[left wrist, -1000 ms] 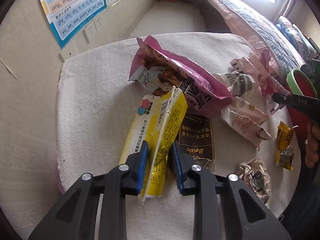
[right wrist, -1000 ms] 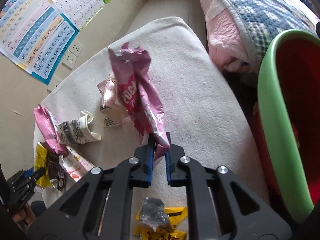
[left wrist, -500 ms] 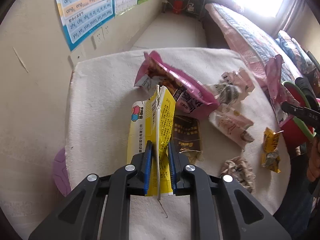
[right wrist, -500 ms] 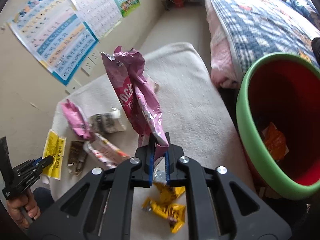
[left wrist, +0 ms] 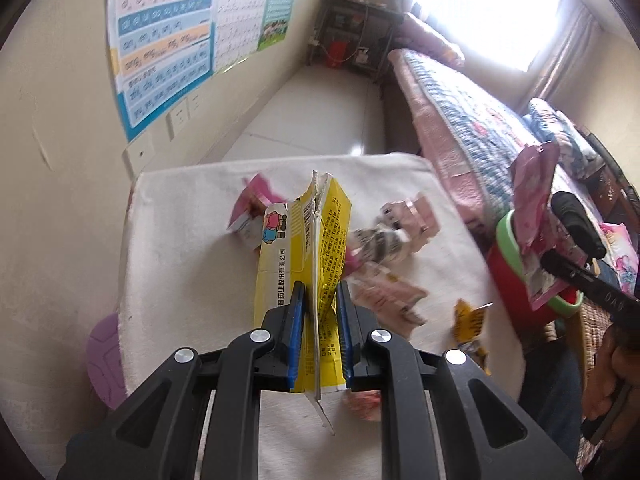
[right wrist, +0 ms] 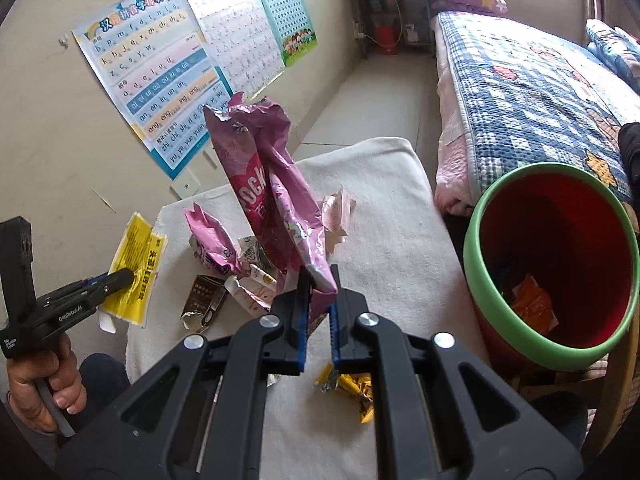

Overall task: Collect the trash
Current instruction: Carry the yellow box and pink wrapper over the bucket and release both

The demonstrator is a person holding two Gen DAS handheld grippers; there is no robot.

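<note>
Left gripper (left wrist: 319, 312) clamped narrow on a torn yellow medicine box (left wrist: 304, 240), flattened and held upright above the white-towelled table (left wrist: 180, 240), lifted clear of the litter beneath. Right gripper (right wrist: 318, 312) pinched tight on the lower end of a crumpled pink snack bag (right wrist: 272, 188), standing up from the blue pads, torn mouth uppermost, raised off the table and just left of the bin. Beside the table's right edge, a red bin (right wrist: 568, 264) with a green rim (right wrist: 476, 276), tilted mouth toward the right wrist camera; inside, near the bottom, an orange wrapper (right wrist: 534, 302) and a dark scrap, too shadowed to name. Left on the towel: a second pink bag (right wrist: 212, 244), a brown sachet (right wrist: 202, 298), a pale printed wrapper (right wrist: 250, 286), a pinkish crumpled wrapper (right wrist: 338, 214) behind the held bag, and a yellow candy wrapper (right wrist: 356, 390) near the front edge. From the left wrist view, the same scatter blurred behind the yellow box, the held pink bag hanging at the bin's rim on the far right. On the wall, a pinyin chart (right wrist: 156, 76); past the bin, a bed under a blue patchwork quilt (right wrist: 532, 92).
</note>
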